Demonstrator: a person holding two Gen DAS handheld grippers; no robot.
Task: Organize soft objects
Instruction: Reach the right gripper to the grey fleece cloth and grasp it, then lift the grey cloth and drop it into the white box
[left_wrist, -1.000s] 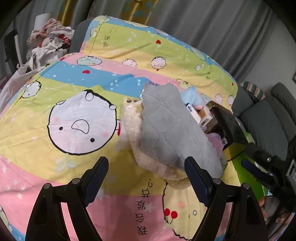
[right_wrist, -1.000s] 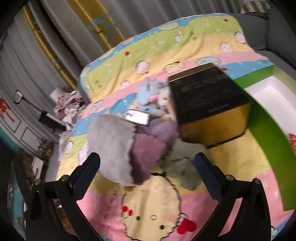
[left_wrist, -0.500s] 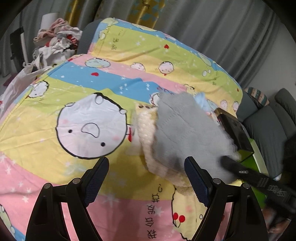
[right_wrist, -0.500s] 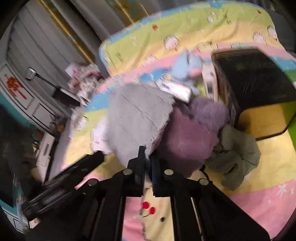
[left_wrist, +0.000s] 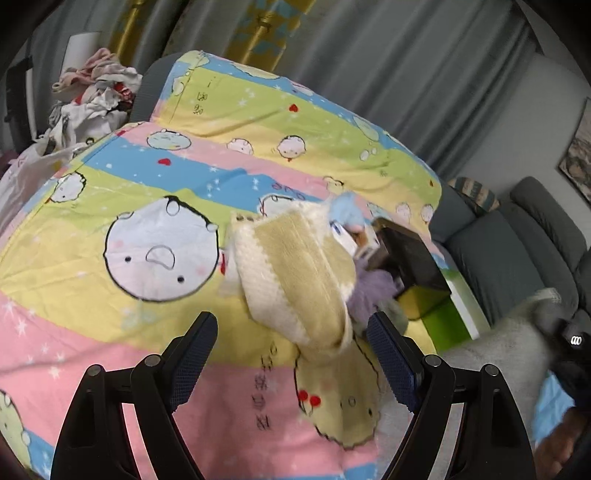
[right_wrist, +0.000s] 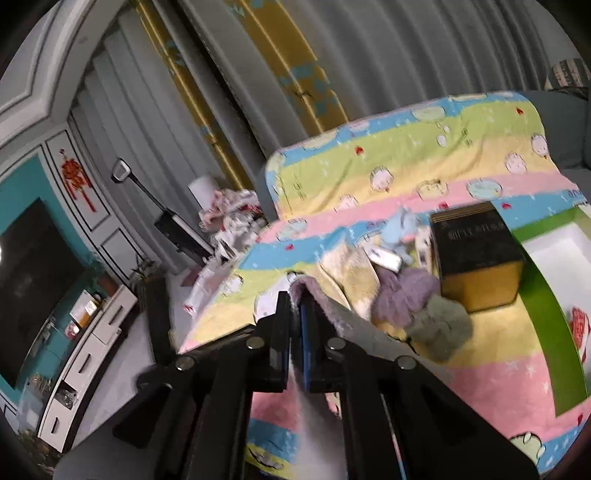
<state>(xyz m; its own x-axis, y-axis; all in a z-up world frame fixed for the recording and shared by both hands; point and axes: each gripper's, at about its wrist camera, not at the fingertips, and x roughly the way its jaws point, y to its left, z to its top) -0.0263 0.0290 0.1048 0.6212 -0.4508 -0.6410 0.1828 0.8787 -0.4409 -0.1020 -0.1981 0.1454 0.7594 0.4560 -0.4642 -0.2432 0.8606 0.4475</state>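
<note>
A pile of soft things lies on the cartoon bedsheet (left_wrist: 110, 325). A cream and yellow towel (left_wrist: 295, 280) is on top, with a purple cloth (left_wrist: 369, 291) and a grey-green cloth (right_wrist: 439, 325) beside it and a light blue plush toy (right_wrist: 400, 229) behind. My left gripper (left_wrist: 288, 358) is open and empty, just short of the cream towel. My right gripper (right_wrist: 295, 306) is shut on the grey quilted towel (right_wrist: 354, 321), lifted off the pile; it also shows in the left wrist view (left_wrist: 498, 343) at the right.
A black and gold box (right_wrist: 476, 258) stands right of the pile, with small cartons (left_wrist: 354, 240) next to it. A green tray with a white inside (right_wrist: 546, 295) lies at the right. Clothes are heaped (left_wrist: 92, 96) beyond the bed. A grey sofa (left_wrist: 517, 236) is at the right.
My right gripper closed on the grey quilted towel and pulled it off the pile towards the right, uncovering the cream and yellow towel. My left gripper stayed open and barely moved.
</note>
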